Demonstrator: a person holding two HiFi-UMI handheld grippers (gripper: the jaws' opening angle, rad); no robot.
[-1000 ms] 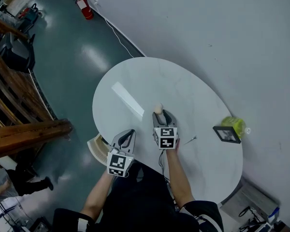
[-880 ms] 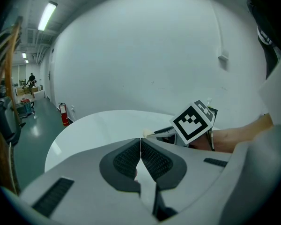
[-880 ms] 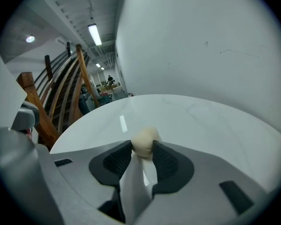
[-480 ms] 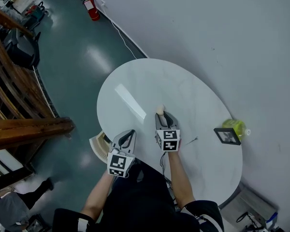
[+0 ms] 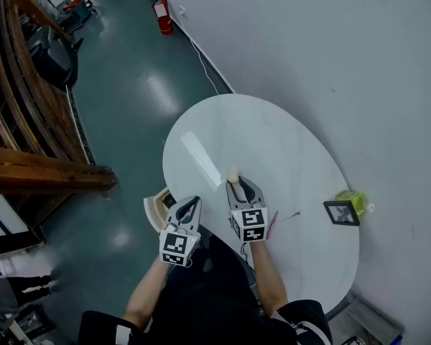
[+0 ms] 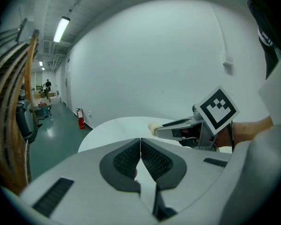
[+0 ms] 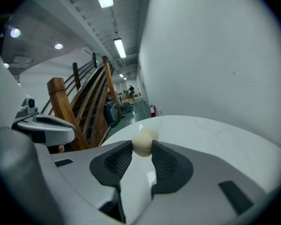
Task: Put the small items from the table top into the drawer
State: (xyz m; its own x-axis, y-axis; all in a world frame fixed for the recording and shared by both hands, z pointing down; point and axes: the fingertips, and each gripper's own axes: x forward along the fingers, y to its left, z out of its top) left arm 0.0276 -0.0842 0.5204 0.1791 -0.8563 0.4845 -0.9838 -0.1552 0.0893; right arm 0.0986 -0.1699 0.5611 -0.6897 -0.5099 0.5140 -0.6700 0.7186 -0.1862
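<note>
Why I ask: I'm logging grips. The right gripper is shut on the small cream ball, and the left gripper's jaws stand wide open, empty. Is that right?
Not quite. The left gripper is empty, but its jaws are closed together, not wide open; the left gripper view shows its pads meeting. The right gripper is indeed shut on the small cream ball.

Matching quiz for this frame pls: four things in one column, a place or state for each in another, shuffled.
1 small cream ball
2 black square picture frame
3 left gripper
4 cream drawer

A jaws together, empty
B sticking out past white oval table edge
C clamped by right gripper
D on the table, by yellow-green object

Pairs: 1-C, 2-D, 3-A, 4-B
</note>
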